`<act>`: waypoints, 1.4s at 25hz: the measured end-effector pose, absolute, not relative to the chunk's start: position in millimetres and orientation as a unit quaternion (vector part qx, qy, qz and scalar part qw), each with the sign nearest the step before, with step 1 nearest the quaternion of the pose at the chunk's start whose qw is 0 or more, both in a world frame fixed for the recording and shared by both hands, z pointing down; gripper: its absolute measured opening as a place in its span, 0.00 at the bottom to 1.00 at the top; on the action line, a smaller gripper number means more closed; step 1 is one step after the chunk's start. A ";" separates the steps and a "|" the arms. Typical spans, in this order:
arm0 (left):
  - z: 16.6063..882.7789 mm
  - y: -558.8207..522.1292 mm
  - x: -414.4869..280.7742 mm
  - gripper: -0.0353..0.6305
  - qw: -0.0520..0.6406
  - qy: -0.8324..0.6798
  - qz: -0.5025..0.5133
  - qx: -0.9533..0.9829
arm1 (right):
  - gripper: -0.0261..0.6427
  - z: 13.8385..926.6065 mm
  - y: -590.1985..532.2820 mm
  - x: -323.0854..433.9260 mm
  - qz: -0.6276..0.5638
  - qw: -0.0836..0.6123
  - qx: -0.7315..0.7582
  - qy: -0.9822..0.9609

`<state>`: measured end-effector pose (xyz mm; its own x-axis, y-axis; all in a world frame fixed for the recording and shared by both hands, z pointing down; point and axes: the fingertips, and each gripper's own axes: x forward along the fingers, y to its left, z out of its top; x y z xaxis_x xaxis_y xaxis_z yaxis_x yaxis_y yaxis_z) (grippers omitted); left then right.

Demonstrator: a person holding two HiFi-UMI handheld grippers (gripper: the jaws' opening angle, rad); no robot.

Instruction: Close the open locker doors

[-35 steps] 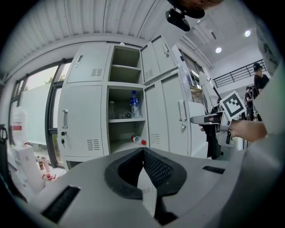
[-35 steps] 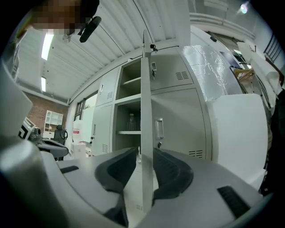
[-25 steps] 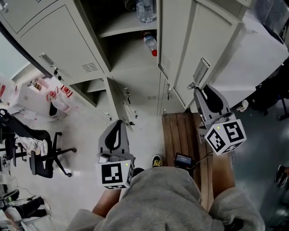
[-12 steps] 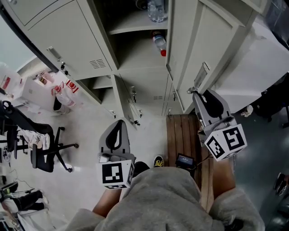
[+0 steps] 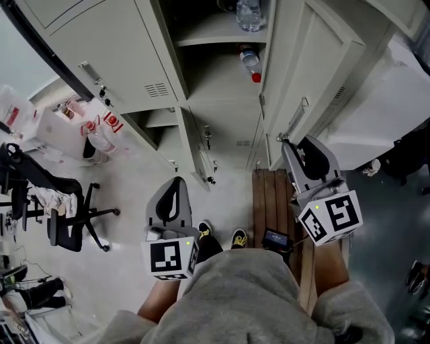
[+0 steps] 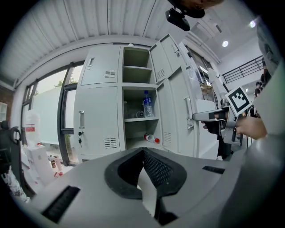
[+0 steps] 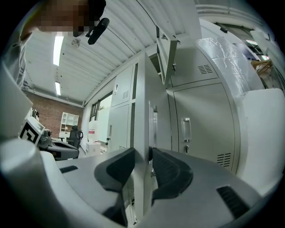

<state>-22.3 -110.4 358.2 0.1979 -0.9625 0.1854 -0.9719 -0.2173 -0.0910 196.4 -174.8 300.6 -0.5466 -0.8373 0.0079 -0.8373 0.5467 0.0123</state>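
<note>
Left gripper (image 6: 142,152): jaws pressed together, nothing between them. Right gripper (image 7: 142,156): jaws just opening, loosely straddling the edge of the open locker door (image 7: 141,116). Beyond the door, a bottle (image 5: 250,62) lies in the open locker compartment (image 5: 222,101).

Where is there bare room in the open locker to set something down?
Lower shelf, left of the lying bottle, is bare. Pale floor between the office chair and the lockers too. Shelf above is tighter: an upright bottle stands there.
</note>
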 end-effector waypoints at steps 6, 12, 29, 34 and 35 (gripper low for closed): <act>353.3 -122.9 -33.4 0.06 0.026 -0.611 0.100 0.785 | 0.24 299.7 -174.1 174.8 0.001 0.015 0.481 -0.876; 352.3 -136.9 -48.5 0.06 0.028 -0.602 0.103 0.791 | 0.25 299.6 -176.6 155.5 0.004 0.018 0.484 -0.875; 350.9 -157.4 -91.6 0.06 0.032 -0.599 0.096 0.795 | 0.23 298.8 -188.5 93.5 0.000 0.032 0.483 -0.875; 353.0 -160.1 -106.6 0.06 0.034 -0.600 0.096 0.793 | 0.22 297.9 -197.1 75.5 -0.001 0.034 0.484 -0.874; 352.9 -161.0 -108.9 0.06 0.033 -0.601 0.096 0.793 | 0.22 297.8 -199.1 72.1 -0.001 0.034 0.483 -0.875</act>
